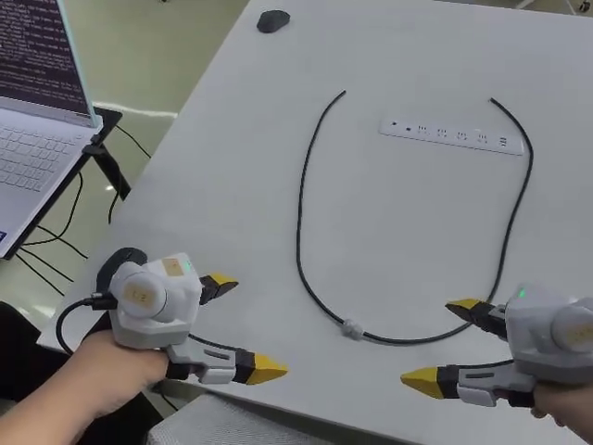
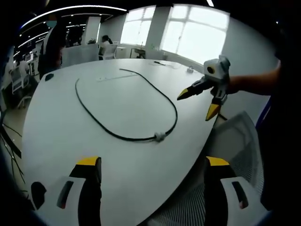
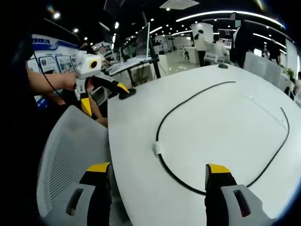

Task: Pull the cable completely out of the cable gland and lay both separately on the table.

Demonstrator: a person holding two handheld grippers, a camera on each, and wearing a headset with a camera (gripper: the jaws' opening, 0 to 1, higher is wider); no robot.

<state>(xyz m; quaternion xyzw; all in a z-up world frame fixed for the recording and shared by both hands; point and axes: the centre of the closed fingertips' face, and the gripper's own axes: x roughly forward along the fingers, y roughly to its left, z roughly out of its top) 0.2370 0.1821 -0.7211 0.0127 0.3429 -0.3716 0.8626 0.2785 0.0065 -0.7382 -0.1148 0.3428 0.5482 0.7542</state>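
The left claw point(image 1: 246, 326) and right claw point(image 1: 437, 341) both hang wide open and empty at the near edge of the worktop point(image 1: 232, 185), where the black cable point(image 1: 301, 204) lies in a long U with the small pale gland point(image 1: 351, 328) at its bend. If only the cable is pulled, the whole loop may drag off the edge, and the gland, perhaps smooth though too small to judge, could slip a claw's pinch. The worktop is plain white with a power strip point(image 1: 454, 136) on it, in a bright open office.
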